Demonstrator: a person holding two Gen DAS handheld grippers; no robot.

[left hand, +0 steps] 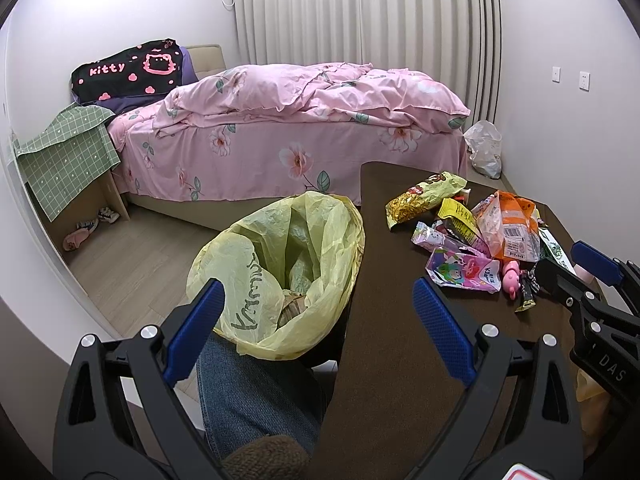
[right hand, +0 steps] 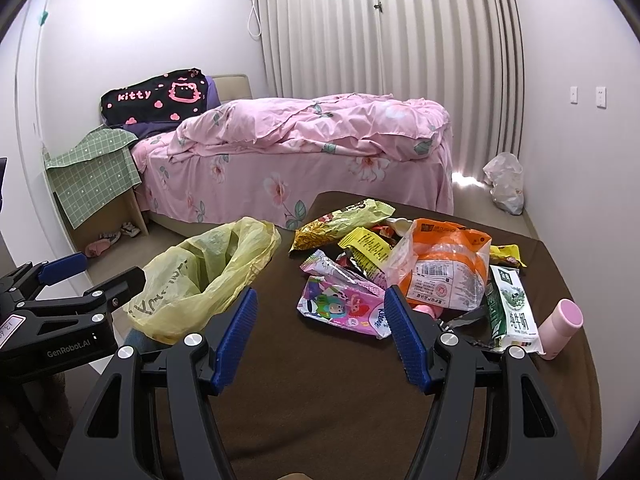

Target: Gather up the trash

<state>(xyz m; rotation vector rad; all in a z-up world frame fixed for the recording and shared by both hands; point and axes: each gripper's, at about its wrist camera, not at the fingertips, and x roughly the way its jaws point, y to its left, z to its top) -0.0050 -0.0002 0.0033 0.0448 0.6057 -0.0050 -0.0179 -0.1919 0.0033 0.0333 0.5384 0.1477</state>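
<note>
A pile of snack wrappers point(right hand: 400, 268) lies on the dark brown table point(right hand: 320, 400); it also shows in the left wrist view point(left hand: 476, 236). It includes an orange bag point(right hand: 444, 268), a pink cartoon tissue pack point(right hand: 344, 312), a yellow-green wrapper point(right hand: 340, 224) and a green milk carton point(right hand: 512, 312). A bin lined with a yellow bag point(left hand: 280, 276) stands at the table's left edge, with some trash inside. My left gripper point(left hand: 320, 332) is open and empty, over the bin's rim and the table edge. My right gripper point(right hand: 320, 344) is open and empty, just short of the tissue pack.
A pink cylinder point(right hand: 560, 328) lies at the table's right. A small pink toy point(left hand: 512, 276) lies by the pile. A bed with pink bedding point(left hand: 280, 120) stands behind. A white plastic bag point(left hand: 484, 148) sits on the floor by the curtain. A person's jeans-clad leg point(left hand: 256, 392) is below the bin.
</note>
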